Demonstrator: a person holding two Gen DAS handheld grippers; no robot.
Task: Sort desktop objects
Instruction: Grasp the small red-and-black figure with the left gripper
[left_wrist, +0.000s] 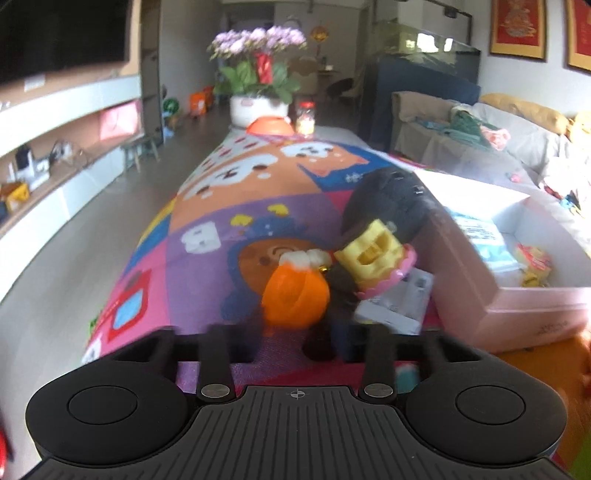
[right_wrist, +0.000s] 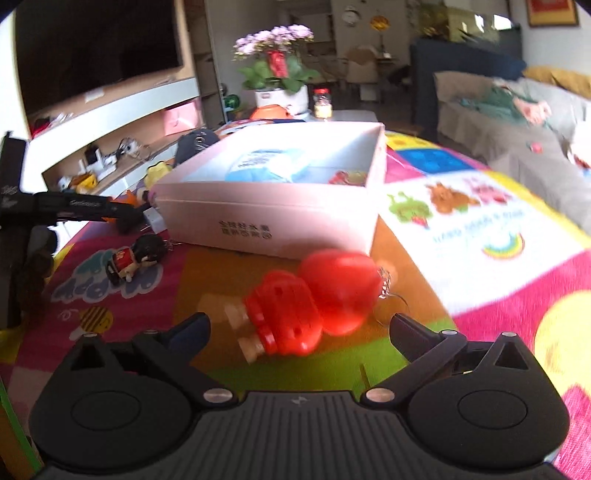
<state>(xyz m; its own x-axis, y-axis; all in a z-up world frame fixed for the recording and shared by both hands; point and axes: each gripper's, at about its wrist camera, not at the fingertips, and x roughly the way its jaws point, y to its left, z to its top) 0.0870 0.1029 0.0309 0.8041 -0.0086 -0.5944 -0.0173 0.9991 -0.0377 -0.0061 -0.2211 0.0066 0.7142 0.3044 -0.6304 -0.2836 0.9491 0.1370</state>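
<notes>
The right gripper (right_wrist: 299, 326) stands wide open with the red toy (right_wrist: 314, 302) lying between its fingers, the white box (right_wrist: 266, 218) just beyond; centre the toy's body, then close gently. The left gripper (left_wrist: 291, 332) looks shut, whether holding anything I cannot tell; the orange toy (left_wrist: 295, 299) sits just ahead

Daylight fills both views, bright and soft, strongest from the right. In the left wrist view it washes out the far rim of the white box (left_wrist: 476, 184) into glare. Motion blur smears the orange toy (left_wrist: 295, 295) and the red toy (right_wrist: 314, 299); the printed cloth (right_wrist: 480, 236) is blurred too. Fisheye distortion bends the shelves and the cloth's edges. Shadows are faint.
</notes>
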